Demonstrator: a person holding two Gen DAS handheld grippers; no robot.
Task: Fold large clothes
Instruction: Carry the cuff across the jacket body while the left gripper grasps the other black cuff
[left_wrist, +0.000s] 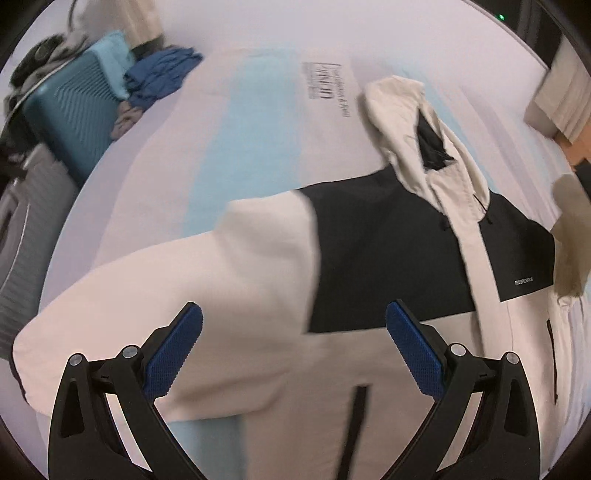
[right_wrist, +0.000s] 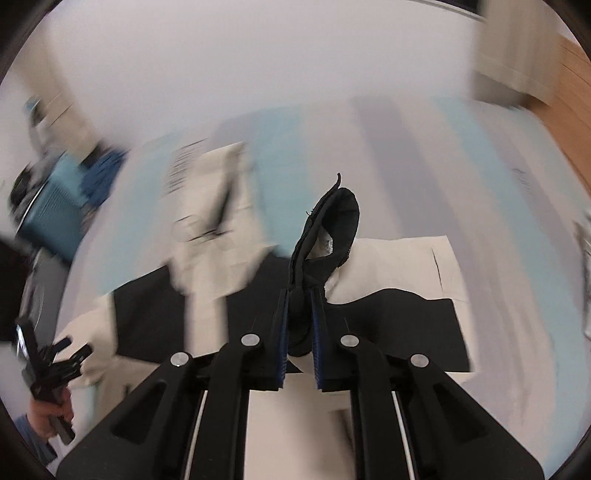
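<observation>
A cream and black jacket (left_wrist: 369, 240) lies spread on a bed (left_wrist: 258, 110) covered in a white sheet with pale blue stripes. Its cream hood (left_wrist: 399, 122) points toward the far side of the bed, and one cream sleeve (left_wrist: 166, 288) is folded across the jacket's front.

The left tool (left_wrist: 293, 347) hangs above the jacket with its blue pads wide apart and nothing between them.

The right tool (right_wrist: 300, 332) has its jaws nearly together, pinching a black sleeve cuff (right_wrist: 328, 236) that stands up beyond the pads. The view from this tool is blurred.

Beyond the far left edge of the bed sit a teal suitcase (left_wrist: 74, 114) and a crumpled blue garment (left_wrist: 159, 74).
</observation>
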